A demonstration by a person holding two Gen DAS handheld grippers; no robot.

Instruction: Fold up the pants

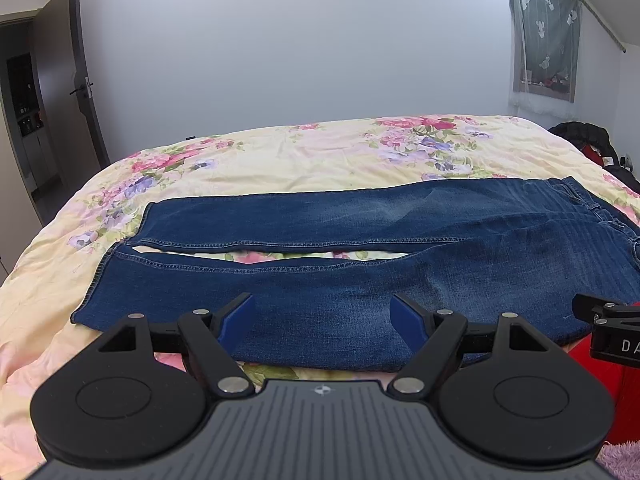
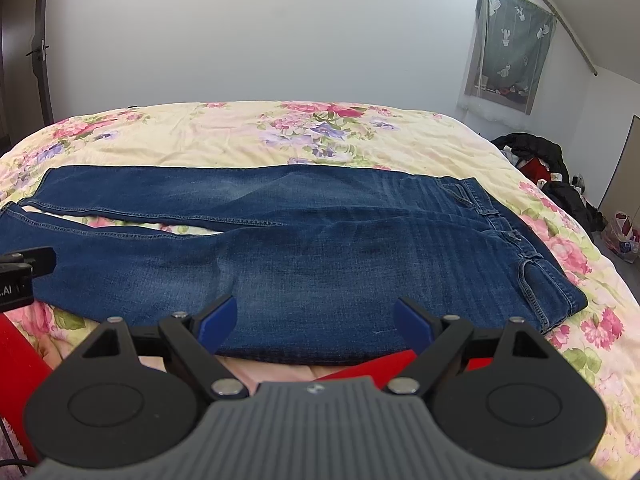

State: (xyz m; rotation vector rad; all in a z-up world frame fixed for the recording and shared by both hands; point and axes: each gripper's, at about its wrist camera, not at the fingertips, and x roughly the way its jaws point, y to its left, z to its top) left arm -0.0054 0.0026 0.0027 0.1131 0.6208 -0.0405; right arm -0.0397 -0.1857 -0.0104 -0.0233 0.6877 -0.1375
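Pants (image 1: 340,292) of dark blue denim, spread flat across floral bed (image 1: 280,152), legs side by side, slim gap between, waistband rightward, left gripper (image 1: 321,318) and right gripper (image 2: 316,320) fingers spread wide, empty, at near edge.

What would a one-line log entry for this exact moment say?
stage: before first fold | jeans: flat on floral bedspread, legs slightly apart | left gripper: open, empty, near leg | right gripper: open, empty, near hip

Plain white wall (image 1: 280,48), curtained window (image 1: 546,40) at right, dark open door (image 1: 76,80) at left, floral-quilted bed (image 1: 320,148)
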